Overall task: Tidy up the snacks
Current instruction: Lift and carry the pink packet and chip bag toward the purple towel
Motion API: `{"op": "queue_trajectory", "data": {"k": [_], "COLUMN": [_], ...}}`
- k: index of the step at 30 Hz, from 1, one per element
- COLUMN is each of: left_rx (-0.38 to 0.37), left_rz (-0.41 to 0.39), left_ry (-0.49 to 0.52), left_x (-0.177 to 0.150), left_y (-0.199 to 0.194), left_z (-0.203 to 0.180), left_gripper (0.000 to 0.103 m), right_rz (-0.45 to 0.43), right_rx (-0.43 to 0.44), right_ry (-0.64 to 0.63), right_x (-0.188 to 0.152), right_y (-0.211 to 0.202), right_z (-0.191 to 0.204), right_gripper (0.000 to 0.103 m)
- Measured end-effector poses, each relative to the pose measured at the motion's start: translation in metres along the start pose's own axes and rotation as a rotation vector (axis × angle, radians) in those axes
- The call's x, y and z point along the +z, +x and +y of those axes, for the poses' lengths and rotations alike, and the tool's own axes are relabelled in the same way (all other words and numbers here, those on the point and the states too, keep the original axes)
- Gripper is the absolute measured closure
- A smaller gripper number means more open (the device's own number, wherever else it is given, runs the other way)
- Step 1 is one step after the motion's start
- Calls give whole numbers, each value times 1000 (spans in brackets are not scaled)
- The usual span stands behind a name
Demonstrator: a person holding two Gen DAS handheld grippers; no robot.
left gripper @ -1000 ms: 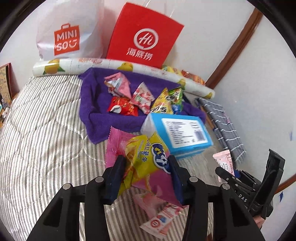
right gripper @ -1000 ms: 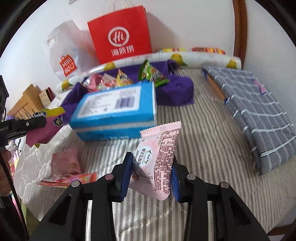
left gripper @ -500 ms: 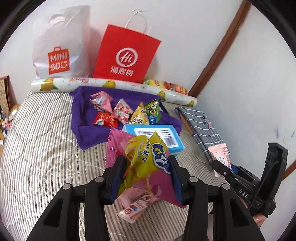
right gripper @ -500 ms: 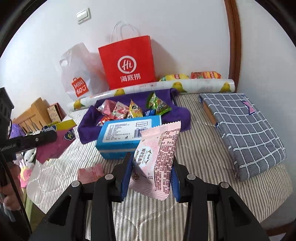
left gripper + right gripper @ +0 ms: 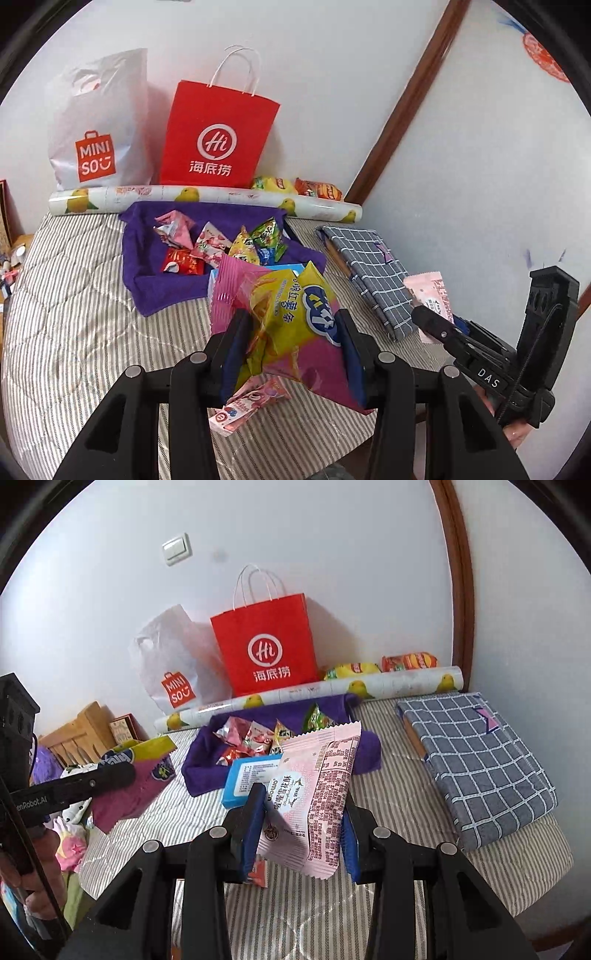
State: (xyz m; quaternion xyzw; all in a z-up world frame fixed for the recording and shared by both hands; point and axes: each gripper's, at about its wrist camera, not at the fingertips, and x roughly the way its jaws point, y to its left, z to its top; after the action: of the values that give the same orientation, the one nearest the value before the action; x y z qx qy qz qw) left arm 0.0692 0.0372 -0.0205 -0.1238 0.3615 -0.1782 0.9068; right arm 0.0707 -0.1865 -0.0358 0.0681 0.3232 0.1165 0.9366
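Observation:
My left gripper [image 5: 291, 354] is shut on a yellow and pink chip bag [image 5: 291, 314], held up above the striped bed. My right gripper [image 5: 301, 830] is shut on a pale pink snack packet [image 5: 314, 790], also held in the air; the packet also shows in the left wrist view [image 5: 430, 295]. A purple towel [image 5: 155, 258] farther back holds several small snack packets [image 5: 207, 243]. A blue box [image 5: 251, 779] lies in front of the towel. A small pink packet [image 5: 247, 406] lies on the bed below my left gripper.
A red paper bag [image 5: 218, 136] and a white MINISO bag [image 5: 99, 125] stand against the wall behind a lemon-print roll [image 5: 203, 199]. A grey checked folded cloth [image 5: 476, 760] lies at the right of the bed. Two snack packs [image 5: 384, 666] lie behind the roll.
Both grippers have lifted up and pulled back from the bed with their packets held. The bed, towel and bags look smaller and farther away.

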Motion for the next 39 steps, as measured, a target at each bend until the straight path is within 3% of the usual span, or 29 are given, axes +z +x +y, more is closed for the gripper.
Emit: {"op": "queue_trajectory", "data": {"k": [19, 39], "left_rx": [-15, 2], "left_rz": [-20, 11], "left_ry": [21, -25], "left_x": [23, 76], "left_y": [-3, 40], "left_z": [-7, 29], "left_gripper": [58, 58], "right_rz": [-39, 3], "right_rx": [9, 6], "right_ry": [-1, -10], "right_x": [26, 69], "right_y": [-7, 54], "right_z": [4, 3], "right_gripper": [65, 65]}}
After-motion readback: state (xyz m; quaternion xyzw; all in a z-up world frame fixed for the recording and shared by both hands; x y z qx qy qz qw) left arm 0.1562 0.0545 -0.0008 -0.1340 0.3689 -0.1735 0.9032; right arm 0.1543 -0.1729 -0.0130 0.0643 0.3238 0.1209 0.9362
